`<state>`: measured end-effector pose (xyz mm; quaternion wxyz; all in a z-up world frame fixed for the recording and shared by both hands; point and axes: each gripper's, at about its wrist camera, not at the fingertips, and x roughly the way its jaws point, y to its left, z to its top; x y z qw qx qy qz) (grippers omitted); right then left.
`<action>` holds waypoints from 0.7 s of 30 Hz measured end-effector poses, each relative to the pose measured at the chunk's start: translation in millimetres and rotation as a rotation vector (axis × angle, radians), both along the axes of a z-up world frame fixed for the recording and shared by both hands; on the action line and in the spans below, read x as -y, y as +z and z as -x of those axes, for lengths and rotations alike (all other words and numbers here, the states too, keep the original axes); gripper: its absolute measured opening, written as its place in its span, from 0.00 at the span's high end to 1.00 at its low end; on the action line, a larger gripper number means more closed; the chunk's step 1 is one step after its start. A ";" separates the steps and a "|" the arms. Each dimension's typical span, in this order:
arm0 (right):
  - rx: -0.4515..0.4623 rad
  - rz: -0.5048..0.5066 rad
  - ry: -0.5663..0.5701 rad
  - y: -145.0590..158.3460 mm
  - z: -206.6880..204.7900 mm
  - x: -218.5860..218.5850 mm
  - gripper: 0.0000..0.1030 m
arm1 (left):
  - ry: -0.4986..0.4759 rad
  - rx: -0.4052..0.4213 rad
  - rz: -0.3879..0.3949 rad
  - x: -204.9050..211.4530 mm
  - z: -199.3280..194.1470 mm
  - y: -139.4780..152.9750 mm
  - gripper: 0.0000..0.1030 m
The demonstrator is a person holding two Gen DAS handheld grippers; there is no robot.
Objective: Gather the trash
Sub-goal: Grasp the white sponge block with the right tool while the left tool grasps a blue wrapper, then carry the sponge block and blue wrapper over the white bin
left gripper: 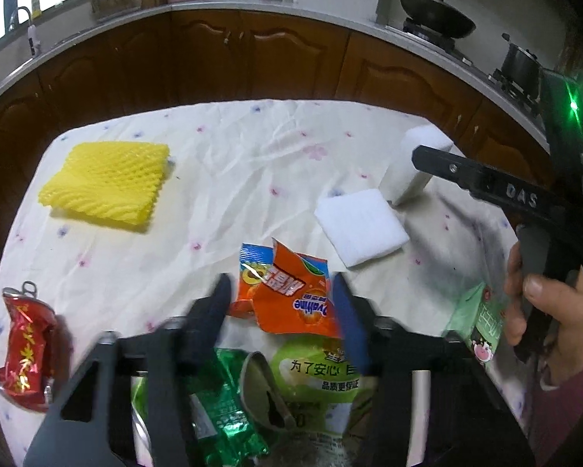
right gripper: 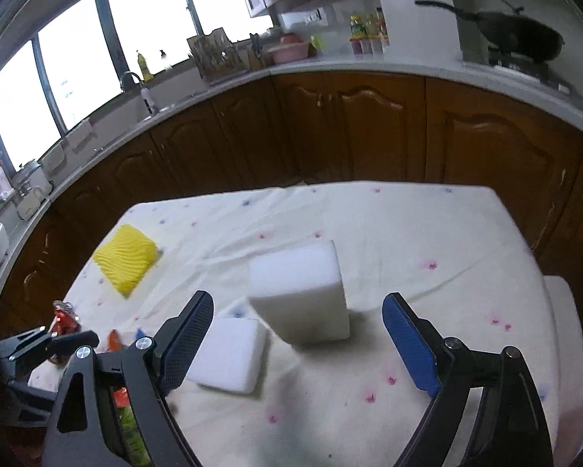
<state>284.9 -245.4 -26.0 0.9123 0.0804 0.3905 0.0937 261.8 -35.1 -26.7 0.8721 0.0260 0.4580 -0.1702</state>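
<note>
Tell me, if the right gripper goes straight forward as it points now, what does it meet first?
Most likely the white foam block, which stands on the tablecloth straight ahead of the open right gripper, between the lines of its fingers. Depth is unclear in this fisheye view.

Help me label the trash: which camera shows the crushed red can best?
The left wrist view: the crushed red can lies whole at the cloth's left edge, pull tab and gold print clear. The right wrist view shows only a blurred red top behind the left gripper.
</note>
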 end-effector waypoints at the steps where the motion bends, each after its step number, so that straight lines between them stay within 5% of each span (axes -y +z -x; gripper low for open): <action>1: -0.020 -0.004 -0.008 -2.6 -2.5 1.5 0.18 | -0.002 -0.002 -0.003 0.8 -0.4 -1.1 0.75; 2: -0.019 -0.016 -0.015 -2.1 -2.4 4.0 0.22 | -0.008 0.002 -0.003 1.4 0.4 -1.5 0.79; 4: -0.005 -0.013 -0.025 2.0 1.9 7.1 0.52 | -0.017 0.013 -0.002 2.4 2.7 -0.4 0.96; 5: -0.003 -0.004 -0.030 4.2 4.2 8.0 0.55 | -0.021 0.019 -0.005 3.2 4.2 0.6 0.97; 10: 0.042 -0.034 -0.041 20.5 20.4 15.3 0.56 | -0.021 0.079 0.002 2.4 15.3 15.2 0.99; 21: 0.153 -0.141 -0.084 63.6 103.9 47.0 0.56 | -0.066 0.165 0.157 16.0 55.6 62.6 0.99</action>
